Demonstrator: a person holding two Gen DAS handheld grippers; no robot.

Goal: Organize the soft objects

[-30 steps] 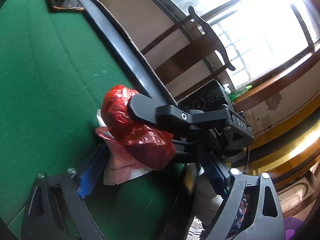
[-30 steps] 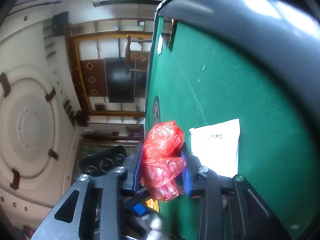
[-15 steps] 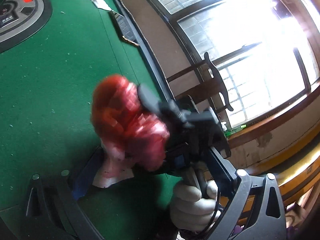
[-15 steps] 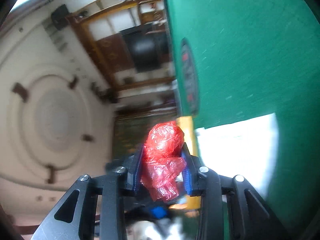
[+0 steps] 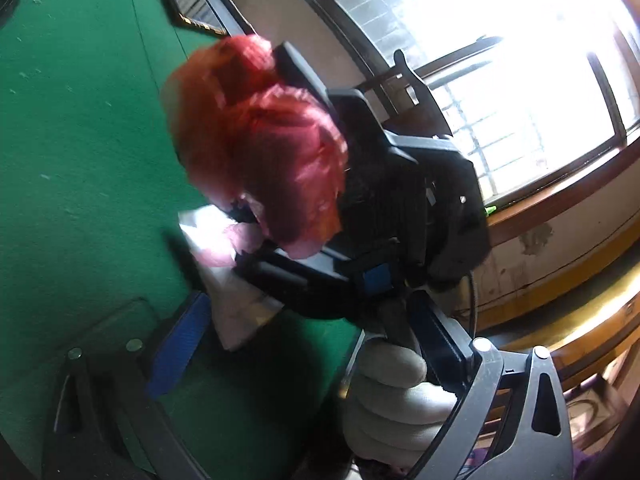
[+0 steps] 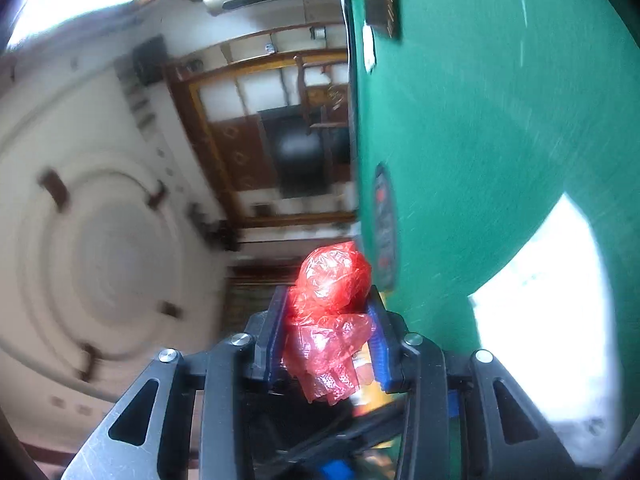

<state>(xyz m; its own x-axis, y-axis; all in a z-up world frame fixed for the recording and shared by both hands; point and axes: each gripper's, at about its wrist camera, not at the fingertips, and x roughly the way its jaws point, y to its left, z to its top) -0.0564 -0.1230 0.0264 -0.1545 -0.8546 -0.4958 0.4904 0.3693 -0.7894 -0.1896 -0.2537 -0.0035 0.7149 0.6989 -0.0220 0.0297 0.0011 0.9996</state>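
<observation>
1. Red plastic, a crumpled bag [image 6: 332,304], sits between the blue pads of the right gripper [image 6: 330,334]. We find the pads pressing on both of its sides, so this claw is grasping the bag. Its jaws have just been opening a little, yet the bag is not released.

2. We see the same bag in the left wrist view [image 5: 256,140], held off the green table [image 5: 80,160] and much larger in frame than a second ago, with motion blur. A gloved hand [image 5: 388,400] carries the right gripper, and it has swung nearer the left camera.

3. We record the left gripper [image 5: 304,356] as released: its jaws stand wide apart with nothing between the pads. They have just been opening further. One blue pad [image 5: 178,344] is near a white packet [image 5: 224,256] lying flat on the table; we see no contact.

4. We note the white packet also in the right wrist view [image 6: 548,320], blurred, on the felt to the right of the bag.

5. Judgement: the bag is in transit, not yet set down. The widened left claw suggests either a handover of the bag or a pick of the packet; we cannot tell which.

6. Risk: with the grip on thin film slackening, the bag could slip out early.
</observation>
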